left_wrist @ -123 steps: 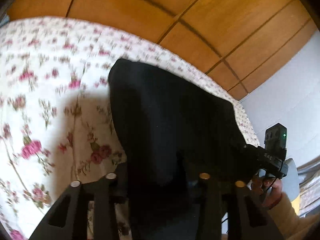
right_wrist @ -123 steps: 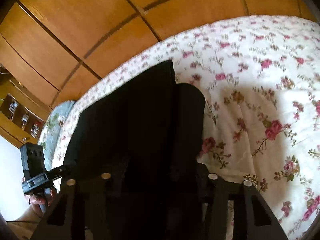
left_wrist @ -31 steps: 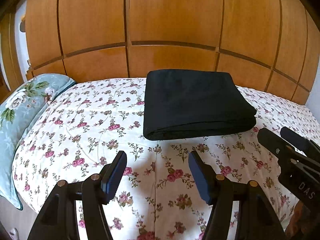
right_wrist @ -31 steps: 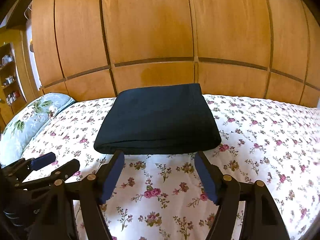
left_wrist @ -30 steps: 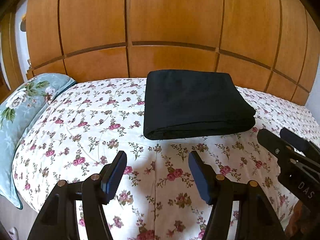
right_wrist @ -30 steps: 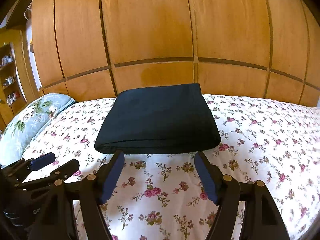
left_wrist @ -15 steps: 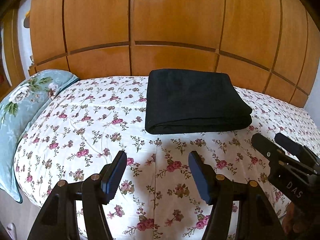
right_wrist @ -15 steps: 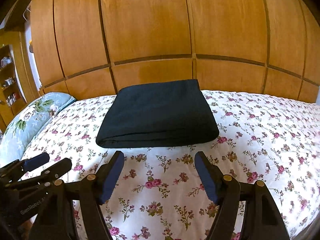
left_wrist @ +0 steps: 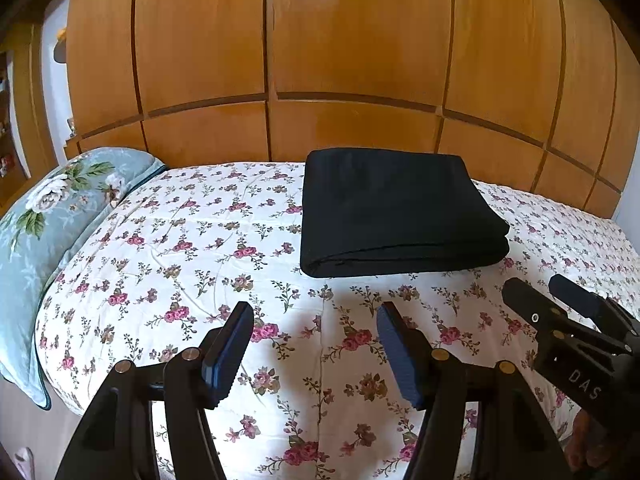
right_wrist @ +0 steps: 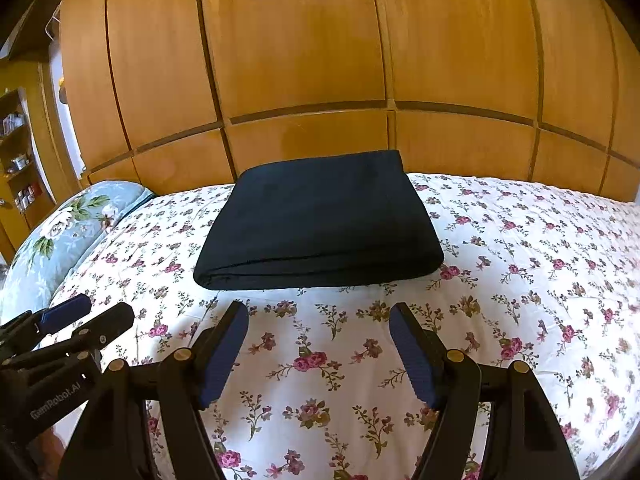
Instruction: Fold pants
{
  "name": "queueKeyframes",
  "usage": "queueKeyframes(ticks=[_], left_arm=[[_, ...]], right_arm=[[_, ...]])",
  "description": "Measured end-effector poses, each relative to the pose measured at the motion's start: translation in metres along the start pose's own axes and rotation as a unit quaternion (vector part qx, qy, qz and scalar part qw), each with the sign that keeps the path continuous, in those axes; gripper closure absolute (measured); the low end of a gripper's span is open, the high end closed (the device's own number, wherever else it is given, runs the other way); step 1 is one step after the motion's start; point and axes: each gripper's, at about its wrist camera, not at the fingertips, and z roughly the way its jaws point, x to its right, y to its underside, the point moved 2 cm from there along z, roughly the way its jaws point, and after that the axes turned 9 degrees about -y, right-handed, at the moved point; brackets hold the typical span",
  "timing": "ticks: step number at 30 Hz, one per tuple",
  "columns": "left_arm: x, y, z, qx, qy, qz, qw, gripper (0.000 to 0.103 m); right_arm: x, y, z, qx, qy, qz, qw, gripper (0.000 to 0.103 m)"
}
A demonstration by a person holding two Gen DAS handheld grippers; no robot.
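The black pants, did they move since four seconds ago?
Yes. Then they hung up close, filling both grippers; now the pants lie folded flat on the bedspread, near the wooden wall.

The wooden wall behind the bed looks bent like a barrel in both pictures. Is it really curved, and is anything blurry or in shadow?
Left wrist view: the wooden wall bows only from the fisheye lens; dark corners; everything sharp; the left gripper casts a soft shadow on the bedspread. Right wrist view: same bowing, mild sheen on the wood, black pants too dark to show much detail.
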Motion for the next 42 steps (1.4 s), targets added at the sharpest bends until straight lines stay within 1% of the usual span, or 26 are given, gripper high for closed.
queueKeyframes(ticks=[14, 42], left_arm=[[0.002, 0.003, 0.001, 0.001, -0.009, 0.008, 0.9999, 0.039], [0.003, 0.009, 0.012, -0.026, -0.001, 0.01, 0.9996, 0.039]], right_arm=[[0.002, 0.001, 0.001, -0.004, -0.003, 0.004, 1.0, 0.03], [0.005, 0.006, 0.007, -0.016, -0.005, 0.012, 1.0, 0.03]])
